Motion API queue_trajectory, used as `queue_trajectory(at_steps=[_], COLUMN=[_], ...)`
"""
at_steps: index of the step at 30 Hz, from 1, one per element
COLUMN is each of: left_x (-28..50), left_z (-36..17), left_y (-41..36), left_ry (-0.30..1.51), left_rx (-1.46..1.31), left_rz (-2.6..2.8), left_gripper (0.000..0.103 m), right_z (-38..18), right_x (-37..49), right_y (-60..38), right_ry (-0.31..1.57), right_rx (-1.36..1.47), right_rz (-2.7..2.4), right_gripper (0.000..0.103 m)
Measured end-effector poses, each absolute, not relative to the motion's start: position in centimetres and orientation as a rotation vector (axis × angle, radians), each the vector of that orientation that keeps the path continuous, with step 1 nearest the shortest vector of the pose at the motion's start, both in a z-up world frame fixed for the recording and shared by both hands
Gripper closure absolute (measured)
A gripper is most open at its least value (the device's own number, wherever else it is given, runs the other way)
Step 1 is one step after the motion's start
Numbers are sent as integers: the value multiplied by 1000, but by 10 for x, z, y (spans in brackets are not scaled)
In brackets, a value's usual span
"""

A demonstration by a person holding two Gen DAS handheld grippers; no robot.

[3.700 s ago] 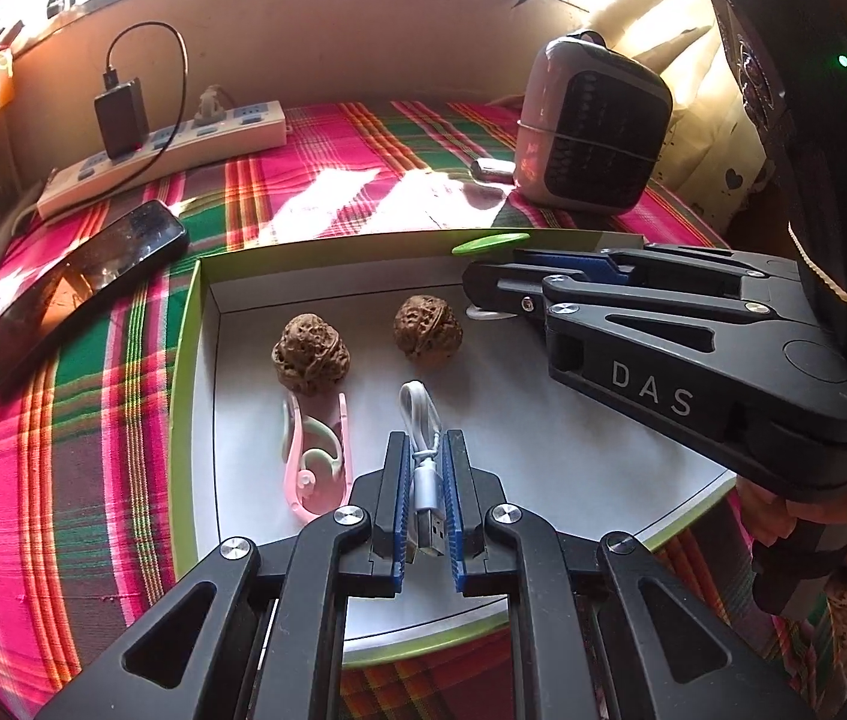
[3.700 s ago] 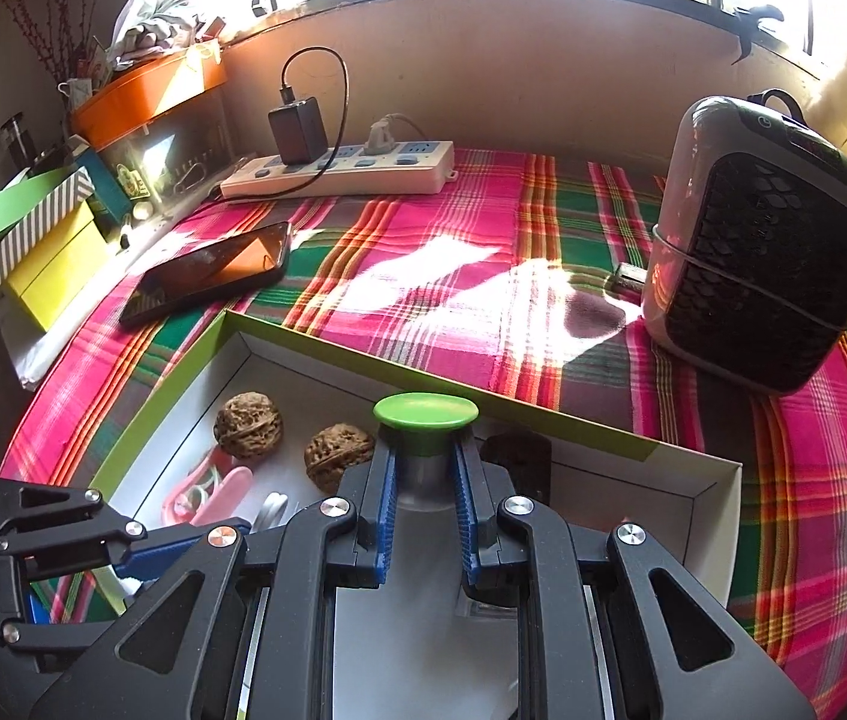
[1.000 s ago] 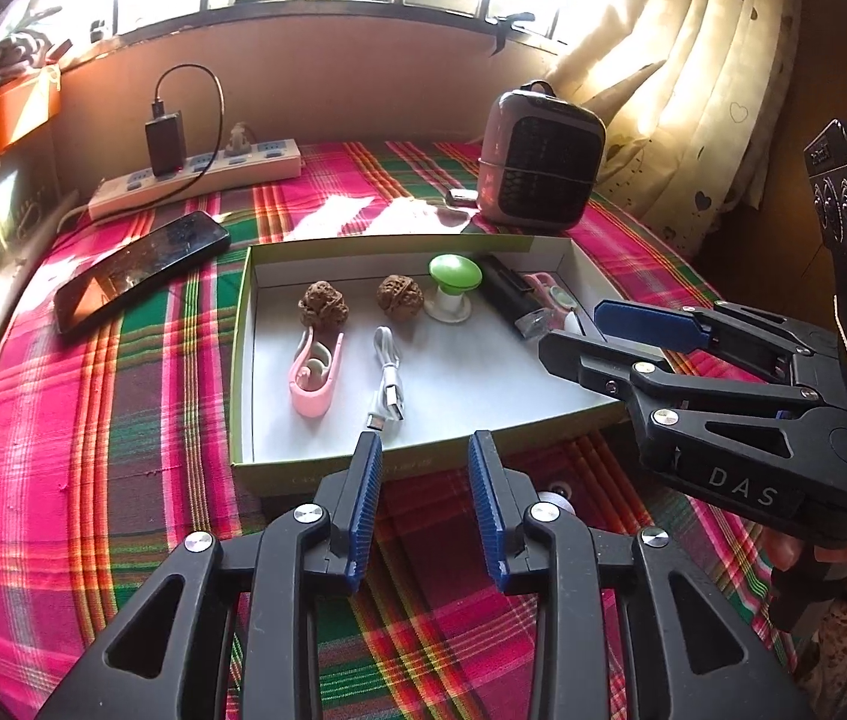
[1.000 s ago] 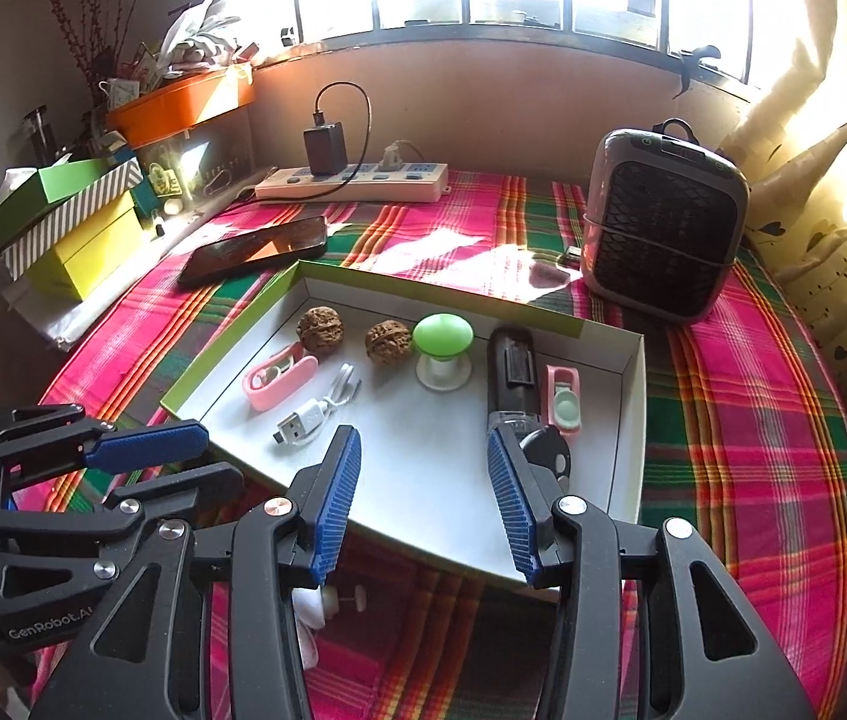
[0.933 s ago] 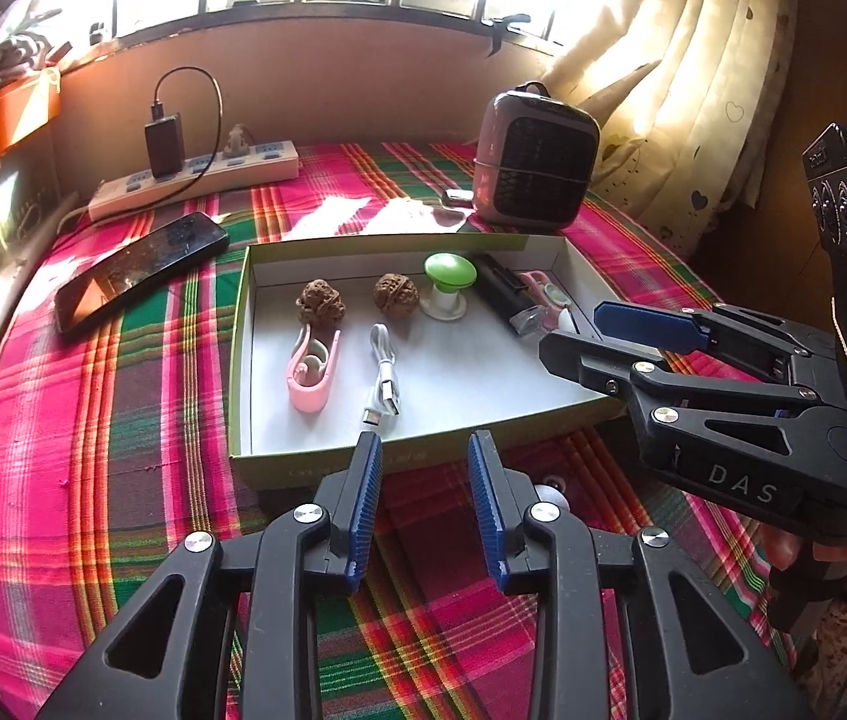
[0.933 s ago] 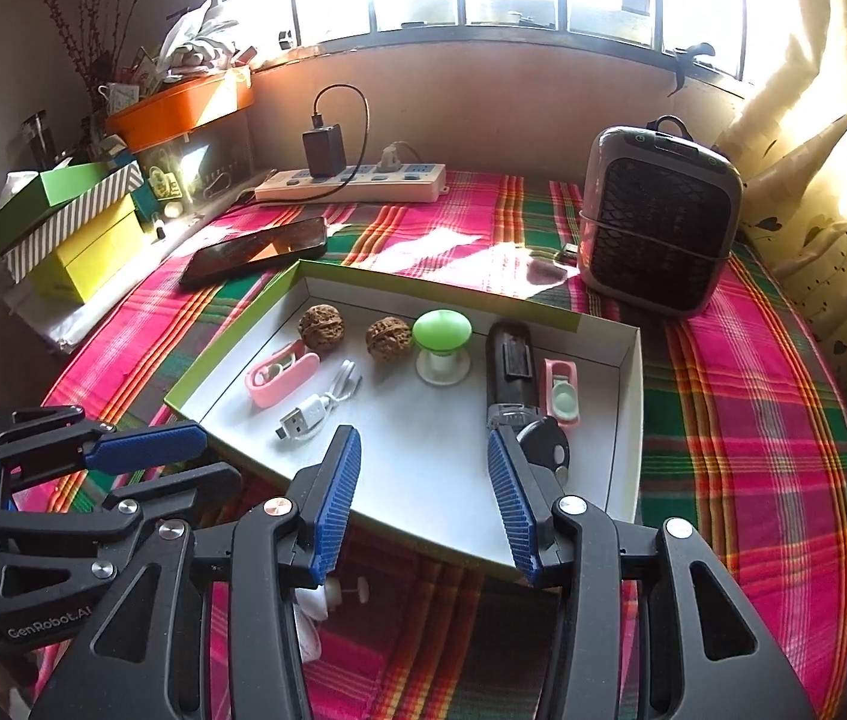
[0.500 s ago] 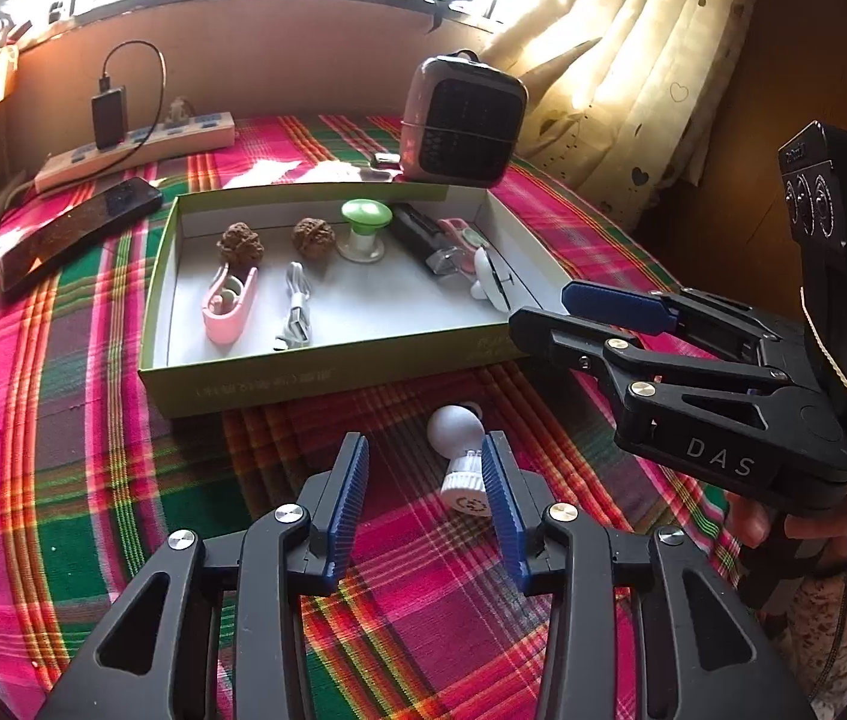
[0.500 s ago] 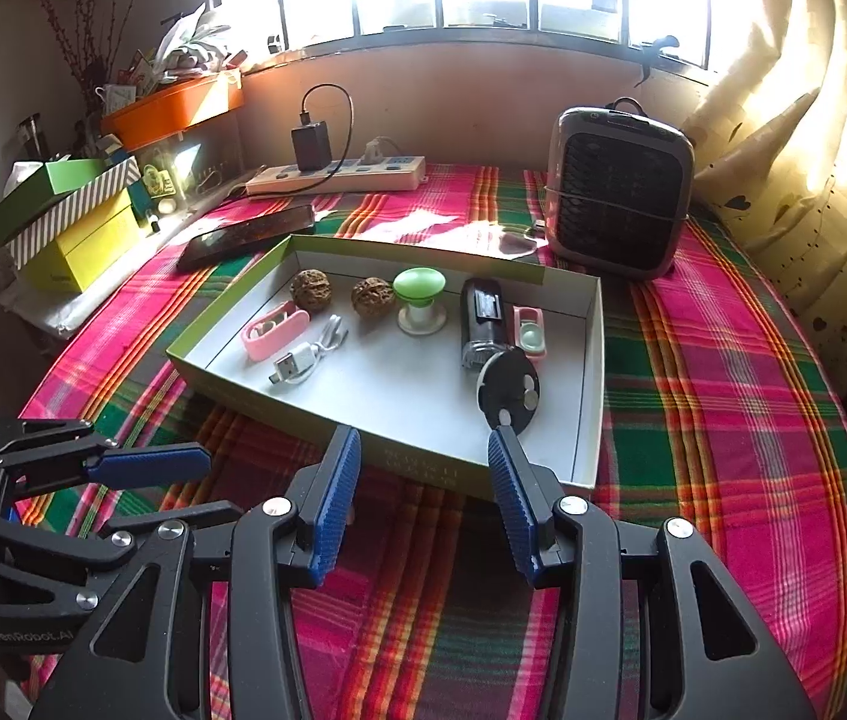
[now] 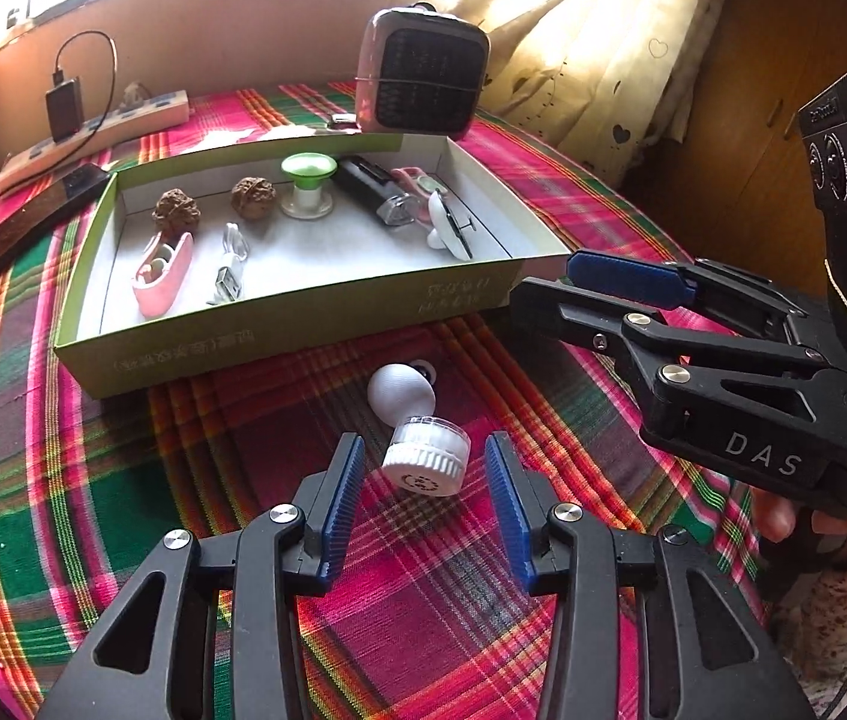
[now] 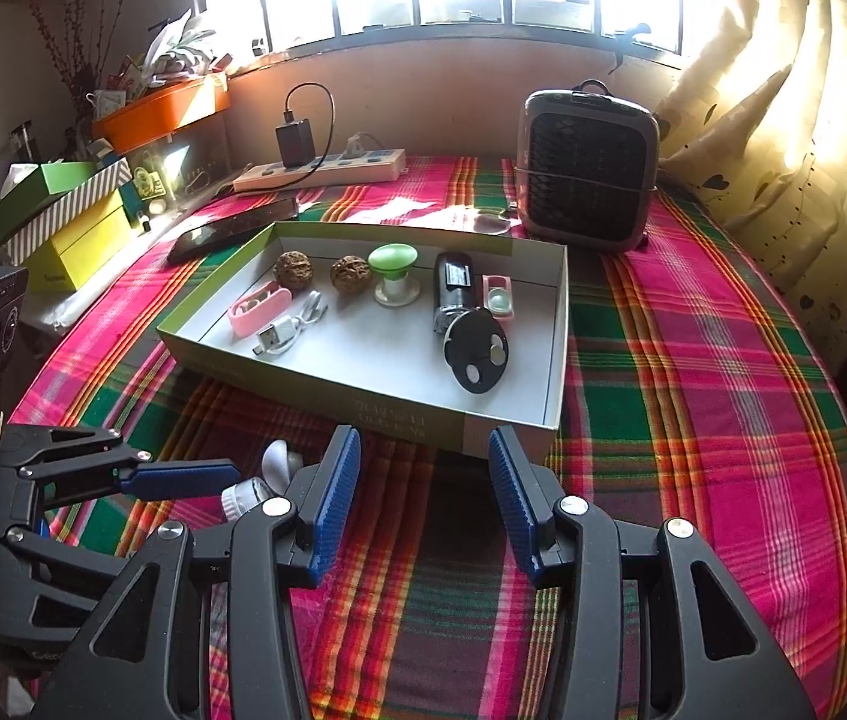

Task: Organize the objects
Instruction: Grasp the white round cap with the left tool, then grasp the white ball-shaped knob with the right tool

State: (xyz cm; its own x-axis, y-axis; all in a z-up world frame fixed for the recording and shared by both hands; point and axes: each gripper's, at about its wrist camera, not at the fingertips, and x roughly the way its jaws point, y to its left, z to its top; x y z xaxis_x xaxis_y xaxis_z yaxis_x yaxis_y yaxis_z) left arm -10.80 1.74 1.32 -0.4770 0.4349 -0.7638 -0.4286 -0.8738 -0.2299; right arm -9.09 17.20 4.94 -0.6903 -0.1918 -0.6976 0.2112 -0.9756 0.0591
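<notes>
A white bulb-shaped gadget (image 9: 402, 399) with a ribbed round base lies on the plaid cloth in front of the green-rimmed box (image 9: 303, 324). My left gripper (image 9: 423, 441) hangs low over it, jaws opening; the gadget's base lies between the blue pads, which do not touch it. The right gripper (image 10: 423, 438) is open with nothing in it, just short of the box's near wall (image 10: 363, 402); in the left wrist view it (image 9: 543, 285) hovers at the right. The box holds two walnuts (image 9: 176, 211), a pink case (image 9: 162, 276), a USB cable (image 9: 230, 276), a green-topped knob (image 9: 308, 180) and a black device (image 9: 372, 189).
A small heater (image 10: 588, 171) stands behind the box. A power strip with a charger (image 10: 321, 171) and a dark phone (image 10: 231, 231) lie at the back left. Stacked boxes (image 10: 63, 216) line the left edge, curtains (image 10: 783, 120) the right. Open cloth lies right of the box.
Both grippers let go of the cable and the knob in the box and drew back. The left gripper sank toward the white gadget and its jaws widened around it.
</notes>
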Motion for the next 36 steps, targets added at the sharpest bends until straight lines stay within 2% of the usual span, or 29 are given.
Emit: queue_trajectory(at_steps=[11,15,16,36], left_x=[-109,-110,-110,-108], left_z=[11,11,10,9], left_y=[19,18,17,-22], left_ry=[-2,15,9,-65], left_rx=[-1205,-1206,-1208,-1226], left_rz=[2353,2377,2377,2487], left_gripper=[64,77,78,78], right_z=[43,41,41,30], right_x=[-90,-90,-90,-91], right_y=[173,173,172,140], right_ry=[23,22,20,21], right_rx=[1132,1141,1142,1156], right_rz=[-2694,-2691,-2690,-2585], right_gripper=[57,57,57,57])
